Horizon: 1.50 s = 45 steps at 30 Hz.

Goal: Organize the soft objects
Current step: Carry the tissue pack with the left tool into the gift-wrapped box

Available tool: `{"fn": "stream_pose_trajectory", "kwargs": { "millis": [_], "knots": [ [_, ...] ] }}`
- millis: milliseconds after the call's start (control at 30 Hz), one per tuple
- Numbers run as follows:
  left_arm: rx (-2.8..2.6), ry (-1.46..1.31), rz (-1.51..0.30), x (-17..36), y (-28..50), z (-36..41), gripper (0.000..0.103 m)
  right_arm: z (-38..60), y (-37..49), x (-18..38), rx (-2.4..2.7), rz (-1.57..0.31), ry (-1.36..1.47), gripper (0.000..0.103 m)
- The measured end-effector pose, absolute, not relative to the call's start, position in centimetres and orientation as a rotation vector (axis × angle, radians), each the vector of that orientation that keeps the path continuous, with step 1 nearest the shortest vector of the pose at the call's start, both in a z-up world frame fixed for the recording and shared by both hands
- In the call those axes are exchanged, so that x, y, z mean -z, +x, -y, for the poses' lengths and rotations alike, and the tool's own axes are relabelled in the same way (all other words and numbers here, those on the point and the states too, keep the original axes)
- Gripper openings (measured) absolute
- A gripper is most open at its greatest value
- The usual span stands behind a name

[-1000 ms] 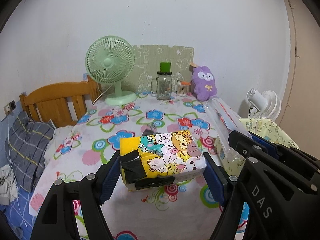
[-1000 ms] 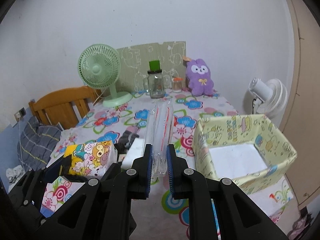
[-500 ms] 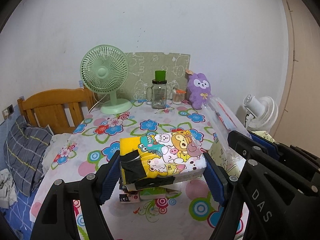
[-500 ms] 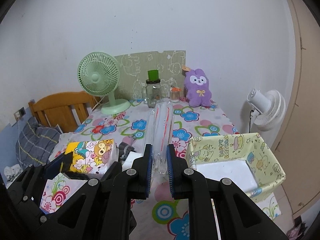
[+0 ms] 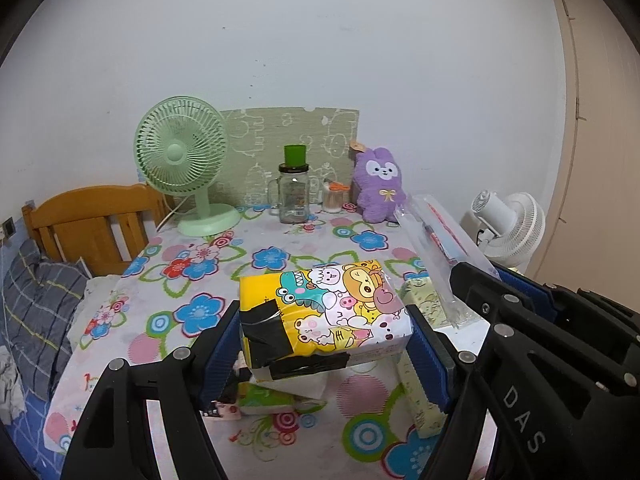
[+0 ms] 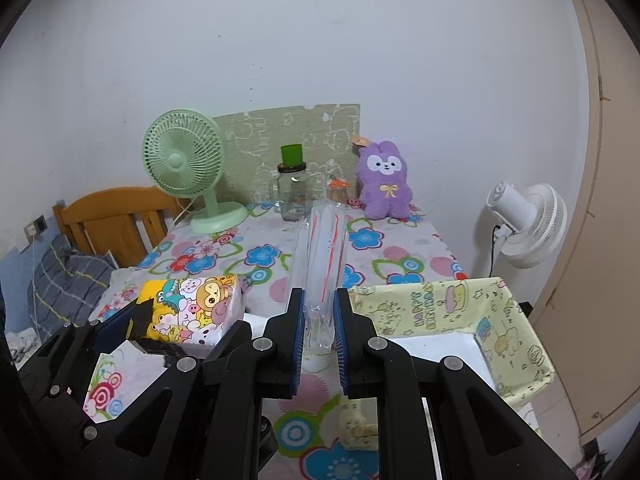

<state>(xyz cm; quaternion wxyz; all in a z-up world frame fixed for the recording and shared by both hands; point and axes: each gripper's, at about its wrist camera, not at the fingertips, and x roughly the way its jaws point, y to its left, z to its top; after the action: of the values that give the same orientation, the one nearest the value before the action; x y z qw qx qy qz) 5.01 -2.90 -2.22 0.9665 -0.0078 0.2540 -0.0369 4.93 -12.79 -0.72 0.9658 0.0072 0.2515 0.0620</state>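
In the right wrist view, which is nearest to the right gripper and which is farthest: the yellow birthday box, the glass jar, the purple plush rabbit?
From the right gripper:
1. Yellow birthday box, close by on the right.
2. Glass jar, far back, centre.
3. Purple plush rabbit, back right by the wall, only slightly farther than the jar.

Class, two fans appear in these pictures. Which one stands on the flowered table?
The mint green fan, standing at the table's back left corner near the glass jar. The white fan stands beyond the table's right edge.

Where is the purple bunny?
The purple bunny sits at the far end of the table against the wall, right of the glass jar, in both views.
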Motion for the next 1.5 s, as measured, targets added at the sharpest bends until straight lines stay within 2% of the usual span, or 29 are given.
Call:
{"fn": "stream_pose_trajectory", "kwargs": {
  "millis": [767, 1500],
  "knots": [
    [0.238, 0.055, -0.563, 3.5, 8.1, 10.4, 0.079, 20.1, 7.1, 2.4, -0.03, -0.556, 0.058, 0.017],
    [0.354, 0.153, -0.699, 6.3, 10.7, 16.8, 0.08, 26.3, 9.1, 5.9, 0.061, -0.671, 0.176, 0.017]
  ]
}}
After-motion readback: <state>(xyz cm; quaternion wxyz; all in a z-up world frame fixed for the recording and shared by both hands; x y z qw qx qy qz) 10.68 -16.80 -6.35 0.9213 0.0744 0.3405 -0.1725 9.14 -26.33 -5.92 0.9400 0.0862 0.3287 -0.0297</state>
